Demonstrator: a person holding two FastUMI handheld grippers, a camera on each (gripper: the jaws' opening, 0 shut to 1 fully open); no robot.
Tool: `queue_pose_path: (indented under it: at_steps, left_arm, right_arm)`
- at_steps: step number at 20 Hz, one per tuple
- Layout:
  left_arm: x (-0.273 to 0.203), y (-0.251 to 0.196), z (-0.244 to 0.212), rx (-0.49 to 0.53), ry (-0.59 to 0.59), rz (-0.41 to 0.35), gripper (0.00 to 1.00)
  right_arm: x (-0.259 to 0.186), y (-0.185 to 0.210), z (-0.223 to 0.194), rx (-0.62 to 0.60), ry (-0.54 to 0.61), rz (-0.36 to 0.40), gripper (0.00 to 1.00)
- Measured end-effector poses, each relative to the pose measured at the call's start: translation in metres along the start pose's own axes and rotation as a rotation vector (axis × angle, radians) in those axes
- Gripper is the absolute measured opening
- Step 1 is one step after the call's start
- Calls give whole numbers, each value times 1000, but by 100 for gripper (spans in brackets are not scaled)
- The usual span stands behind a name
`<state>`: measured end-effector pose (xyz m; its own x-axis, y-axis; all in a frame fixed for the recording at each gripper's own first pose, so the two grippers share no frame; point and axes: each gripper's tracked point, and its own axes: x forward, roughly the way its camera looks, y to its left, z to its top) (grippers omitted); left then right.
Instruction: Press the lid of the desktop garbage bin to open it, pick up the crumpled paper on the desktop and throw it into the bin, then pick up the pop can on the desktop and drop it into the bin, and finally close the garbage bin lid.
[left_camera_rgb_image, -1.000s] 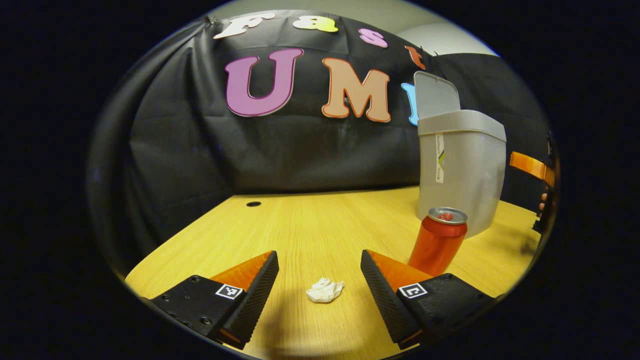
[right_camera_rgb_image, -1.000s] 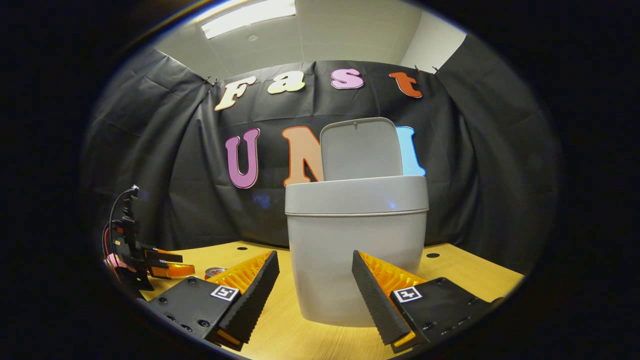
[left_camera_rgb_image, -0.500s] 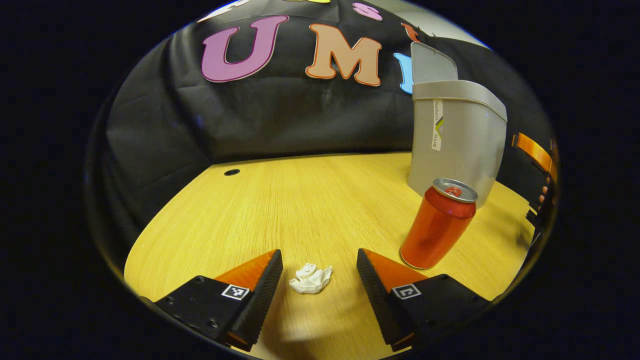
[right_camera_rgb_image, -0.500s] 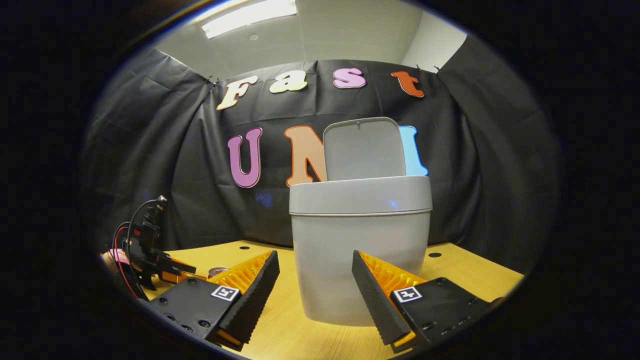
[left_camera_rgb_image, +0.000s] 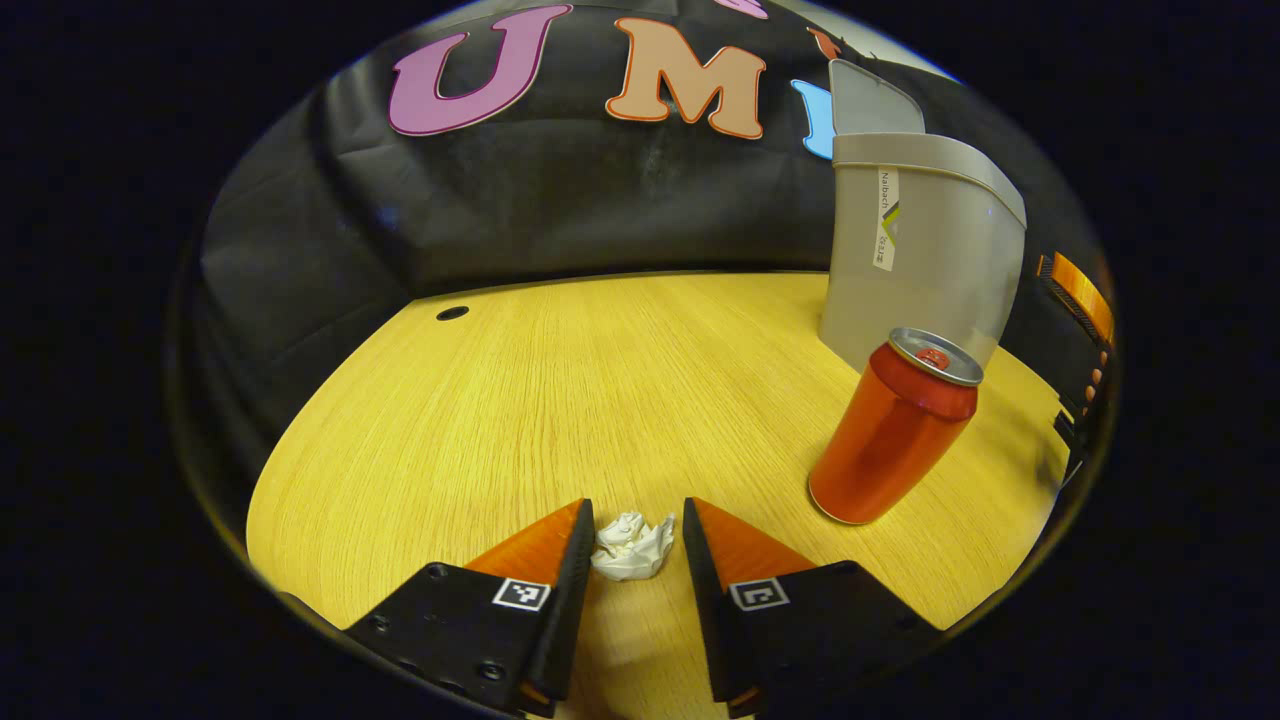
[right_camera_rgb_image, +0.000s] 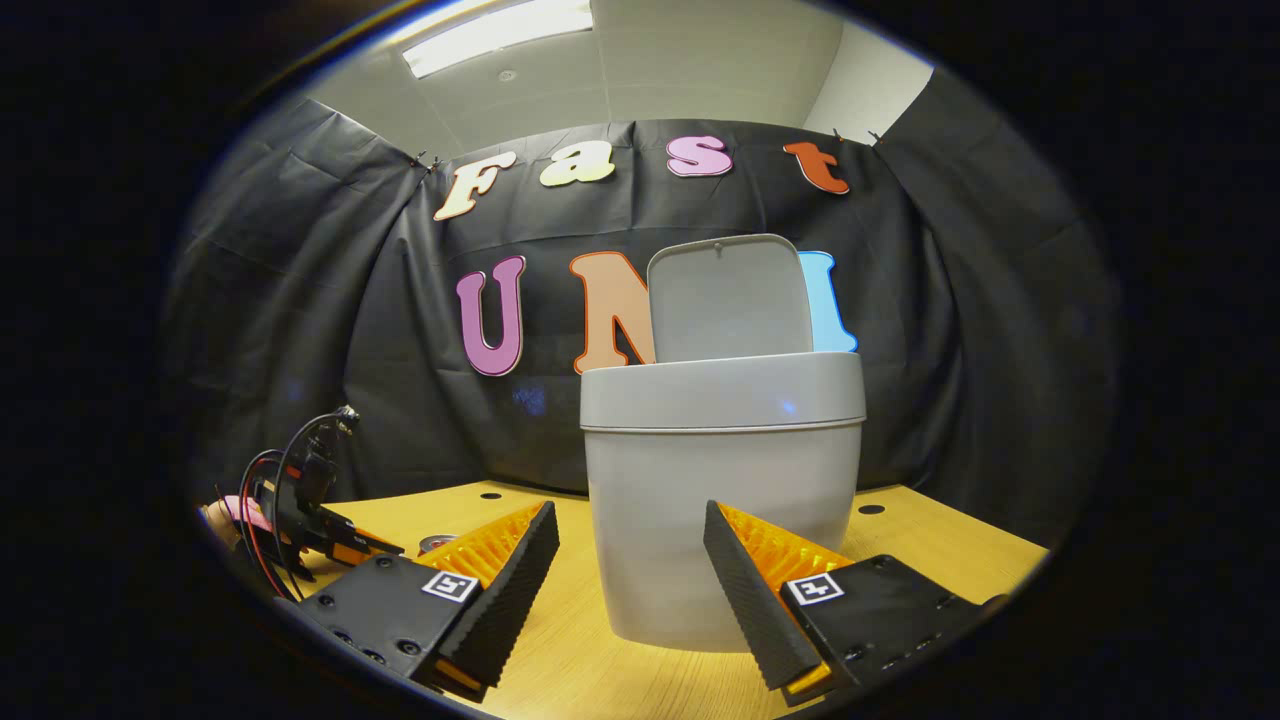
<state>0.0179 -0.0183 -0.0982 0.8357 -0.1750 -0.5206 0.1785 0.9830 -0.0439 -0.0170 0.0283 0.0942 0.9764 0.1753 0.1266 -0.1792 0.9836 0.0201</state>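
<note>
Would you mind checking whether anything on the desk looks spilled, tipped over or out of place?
Nothing stands out. The red pop can stands upright, unspilled, beside the grey plastic bin, and the crumpled white paper lies between the left gripper fingers.

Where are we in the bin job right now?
Done: the lid stands open on the bin. In hand: the left claw brackets the paper on the desk, grip unconfirmed. Left: drop the paper, then the can, shut the lid.
</note>
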Motion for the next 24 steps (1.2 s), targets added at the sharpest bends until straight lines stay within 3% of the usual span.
queue_pose_path:
  at_steps: [3,7,13,24]
  left_arm:
    - [1,0,-3,6,30,-4,35]
    - [-1,3,3,8,19,-13,22]
    - [-1,7,5,11,5,-11,8]
    - [2,8,6,-29,-4,-13,4]
  right_arm:
    - [0,0,0,1,0,1,96]
    - [0,0,-1,3,1,0,96]
    - [1,-2,-5,-7,11,-4,96]
    - [2,-30,-7,-1,8,-91,96]
